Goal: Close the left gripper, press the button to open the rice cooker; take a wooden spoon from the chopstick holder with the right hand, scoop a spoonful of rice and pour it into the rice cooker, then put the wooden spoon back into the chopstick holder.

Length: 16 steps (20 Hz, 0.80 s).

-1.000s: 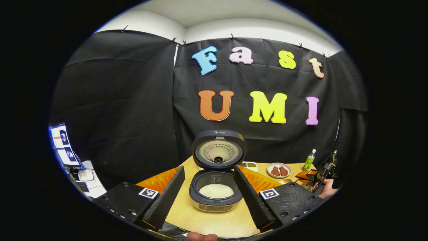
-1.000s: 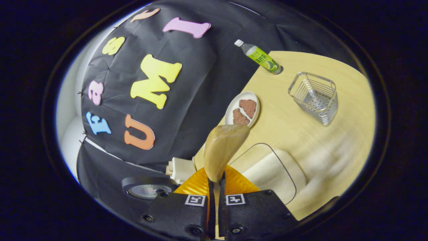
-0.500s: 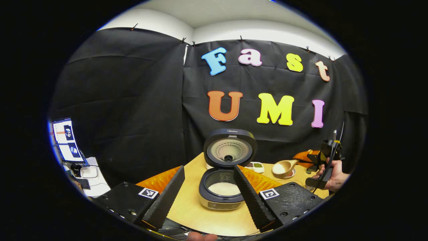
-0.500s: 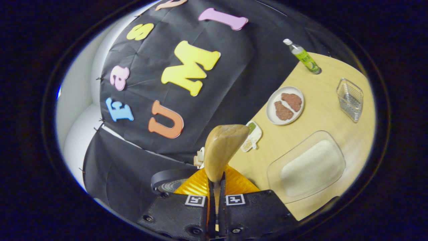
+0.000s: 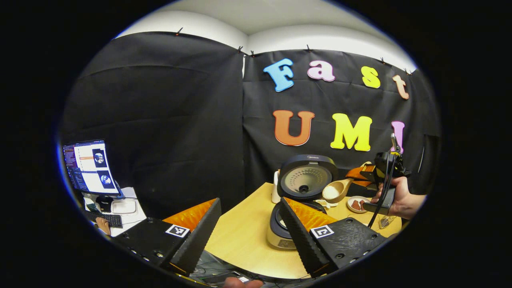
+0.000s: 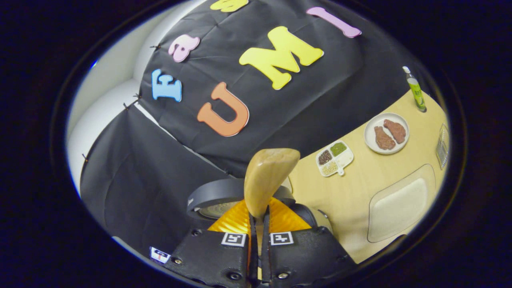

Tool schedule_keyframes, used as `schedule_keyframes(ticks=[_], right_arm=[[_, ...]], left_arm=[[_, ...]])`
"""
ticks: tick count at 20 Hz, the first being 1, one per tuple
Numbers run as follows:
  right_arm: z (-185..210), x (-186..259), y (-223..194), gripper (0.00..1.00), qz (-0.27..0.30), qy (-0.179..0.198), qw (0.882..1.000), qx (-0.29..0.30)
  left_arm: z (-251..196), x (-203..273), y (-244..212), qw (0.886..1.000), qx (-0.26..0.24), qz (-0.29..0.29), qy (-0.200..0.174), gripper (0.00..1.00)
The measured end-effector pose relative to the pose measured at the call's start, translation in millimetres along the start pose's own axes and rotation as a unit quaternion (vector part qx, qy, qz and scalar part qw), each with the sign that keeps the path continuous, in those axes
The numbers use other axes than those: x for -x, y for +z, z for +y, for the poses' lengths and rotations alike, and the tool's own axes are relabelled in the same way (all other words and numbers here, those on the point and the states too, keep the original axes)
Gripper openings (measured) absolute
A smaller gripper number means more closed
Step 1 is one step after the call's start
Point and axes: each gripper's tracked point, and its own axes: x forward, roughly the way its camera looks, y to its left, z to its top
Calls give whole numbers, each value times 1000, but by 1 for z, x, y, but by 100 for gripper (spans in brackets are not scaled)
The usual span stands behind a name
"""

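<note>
The black rice cooker [image 5: 280,236] stands on the wooden table [image 5: 240,236] with its lid [image 5: 306,182] raised, partly behind my left gripper's right finger. My left gripper [image 5: 248,240] hangs open, short of the cooker, with nothing between its fingers. A hand [image 5: 402,200] holds my right gripper [image 5: 357,179] above the table to the right of the lid. It is shut on the wooden spoon [image 5: 336,191], whose bowl carries white rice. In the right gripper view the spoon [image 6: 266,180] rises from my shut right gripper [image 6: 258,224], above the cooker's lid [image 6: 216,196].
A clear tray of rice [image 6: 402,204] lies at the table's right. Behind it stand a plate of meat [image 6: 386,133], a divided dish [image 6: 334,158], a green bottle [image 6: 416,90] and the wire chopstick holder [image 6: 442,146]. A laptop [image 5: 90,166] sits on a side desk at the left.
My right gripper has lifted the loaded spoon from the rice tray and carried it left to the cooker's lid. The left gripper view has swung left, so the cooker sits further right.
</note>
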Motion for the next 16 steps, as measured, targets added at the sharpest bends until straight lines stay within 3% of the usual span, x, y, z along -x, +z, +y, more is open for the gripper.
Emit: schedule_keyframes(ticks=[5, 16], right_arm=[[5, -21, -18, 9, -2, -38, 995, 95], [13, -30, -33, 9, -10, -79, 975, 208]], left_arm=[[27, -2, -7, 1000, 8, 7, 22, 95], [40, -9, -14, 1000, 11, 16, 20, 95]])
